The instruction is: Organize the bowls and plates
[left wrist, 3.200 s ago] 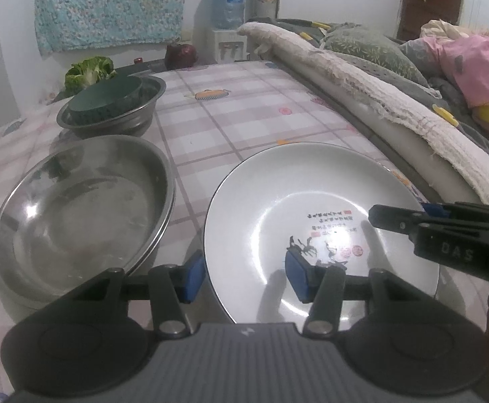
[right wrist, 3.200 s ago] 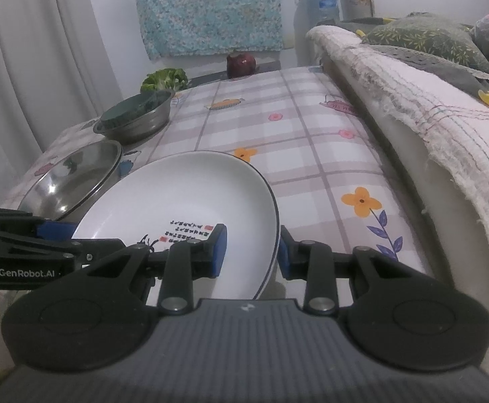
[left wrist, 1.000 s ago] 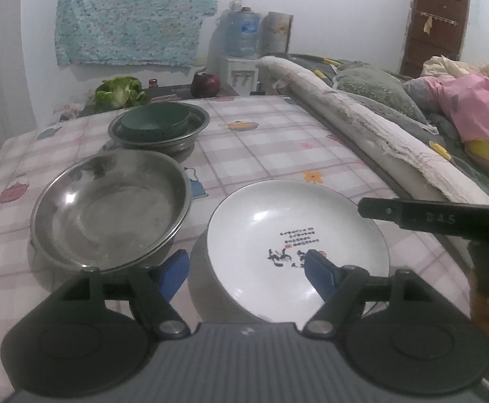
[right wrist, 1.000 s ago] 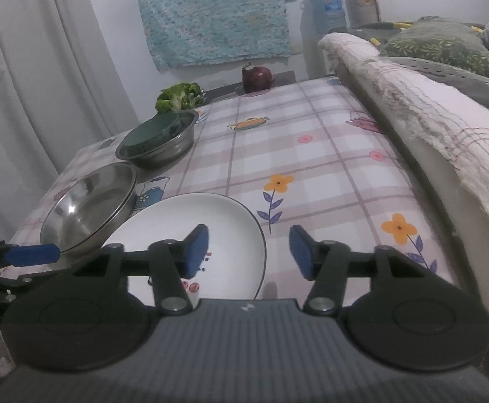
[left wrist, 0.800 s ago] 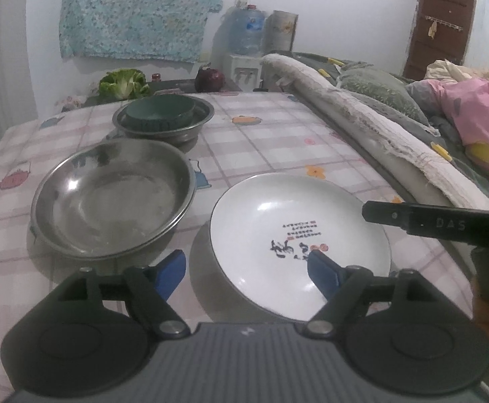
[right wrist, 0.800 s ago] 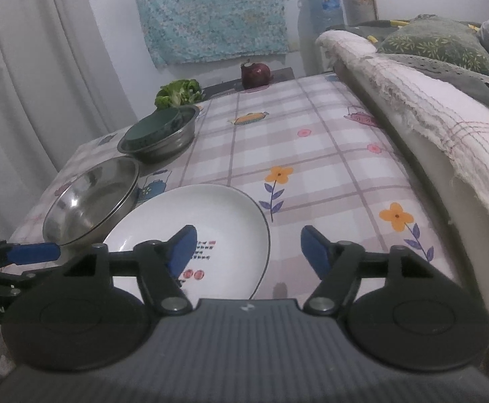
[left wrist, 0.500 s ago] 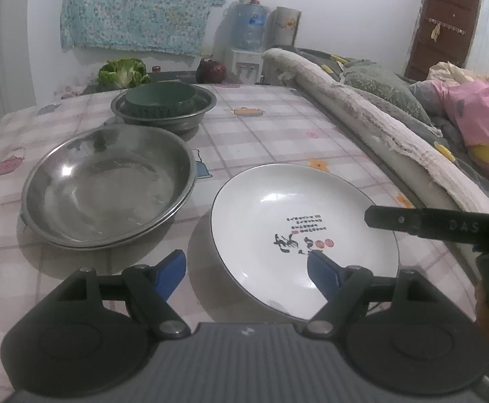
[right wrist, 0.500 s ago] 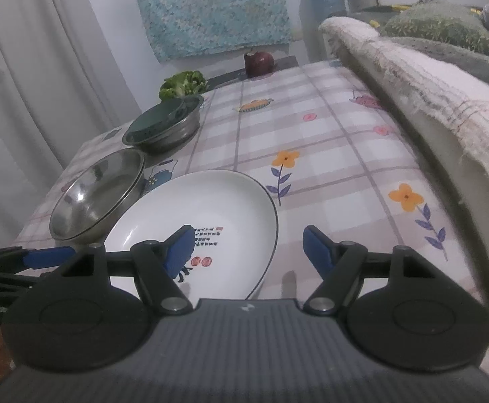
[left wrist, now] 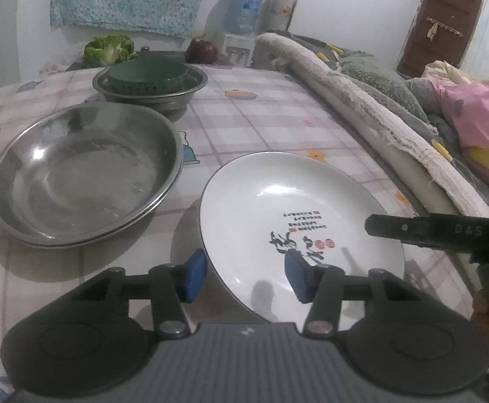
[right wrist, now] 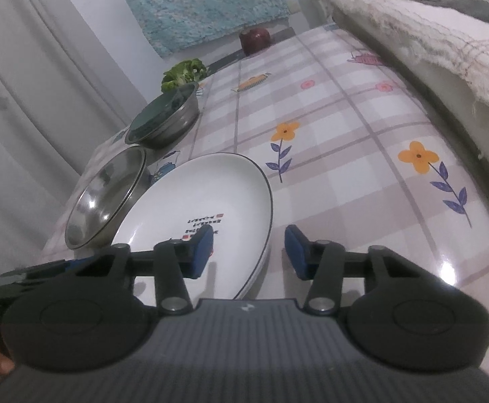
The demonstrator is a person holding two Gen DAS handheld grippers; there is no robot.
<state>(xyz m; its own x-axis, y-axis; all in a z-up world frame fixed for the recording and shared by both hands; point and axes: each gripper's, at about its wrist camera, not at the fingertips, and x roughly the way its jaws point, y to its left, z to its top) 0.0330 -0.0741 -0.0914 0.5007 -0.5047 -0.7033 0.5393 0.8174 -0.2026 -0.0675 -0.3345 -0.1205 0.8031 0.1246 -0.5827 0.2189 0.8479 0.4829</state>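
Closing on the white plate (left wrist: 298, 208) is in progress at both sides: the left gripper (left wrist: 246, 277) is straddling the near-left rim, 1 blue pad outside, 1 over the plate's inner face, and the right gripper (right wrist: 249, 252) is straddling the near-right rim the same way. Both jaws are narrowing with the rim between them; the pads are not yet seen pressing on it, so no pinch is counted.

For a clean grip, the rim should be seated deep between the pads before the squeeze is finished, and both sides should be clamped evenly so the plate is lifted level, judged from the glossy, likely slippery glaze. A tilt toward the steel basin (left wrist: 83, 178) should be avoided.

Plate look: round, shallow, glossy white, thin dark edge line, black brush print with small red seals and lines of text near its middle. A 2nd rim seems visible beneath it in the right wrist view, so a stack of 2 is possible; not certain.

Plate place: on the checked floral tablecloth (right wrist: 361, 154), near edge, just right of the basin, with a green bowl (left wrist: 147, 74) nested in a smaller steel bowl (left wrist: 184, 95) farther left-back.
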